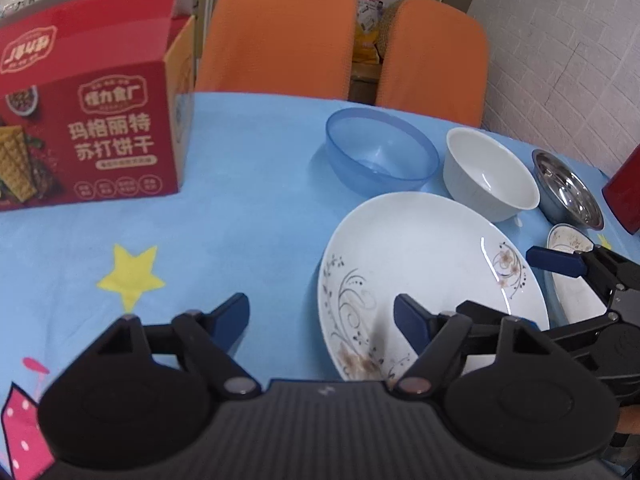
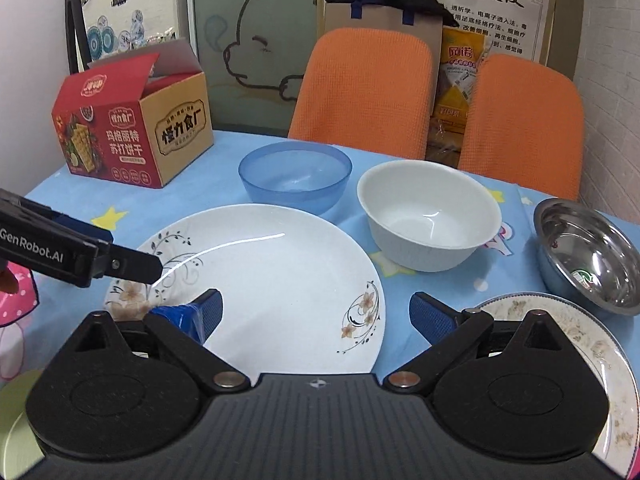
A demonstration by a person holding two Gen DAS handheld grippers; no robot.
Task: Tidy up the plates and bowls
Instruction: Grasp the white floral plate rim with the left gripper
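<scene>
A large white floral plate (image 1: 424, 264) (image 2: 272, 276) lies on the blue tablecloth. Behind it stand a blue plastic bowl (image 1: 380, 152) (image 2: 294, 174), a white bowl (image 1: 488, 172) (image 2: 428, 216) and a steel bowl (image 1: 568, 188) (image 2: 588, 252). A smaller patterned plate (image 1: 572, 280) (image 2: 560, 332) lies at the right. My left gripper (image 1: 320, 316) is open and empty, its right finger over the large plate's left rim; it also shows in the right wrist view (image 2: 140, 268). My right gripper (image 2: 316, 312) is open and empty above the large plate's near edge; it shows in the left wrist view (image 1: 560, 264).
A red cracker box (image 1: 84, 120) (image 2: 132, 136), lid open, stands at the back left of the table. Two orange chairs (image 1: 280, 32) (image 2: 524, 124) stand behind the table. A red object (image 1: 624, 192) sits at the far right edge.
</scene>
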